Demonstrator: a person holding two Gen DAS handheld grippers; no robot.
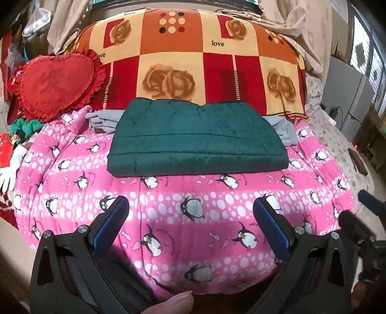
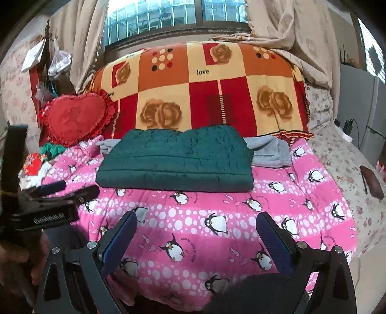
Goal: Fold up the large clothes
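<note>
- The green quilted jacket (image 1: 196, 139) lies folded at frame centre on the pink penguin blanket (image 1: 168, 217).
- Likely soft, puffy, slippery; pinch its near edge.
- Left gripper (image 1: 190, 218) and right gripper (image 2: 196, 233): jaws wide, empty.

Daylight from the window (image 2: 178, 17), soft shadows, fisheye-warped dark corners.
</note>
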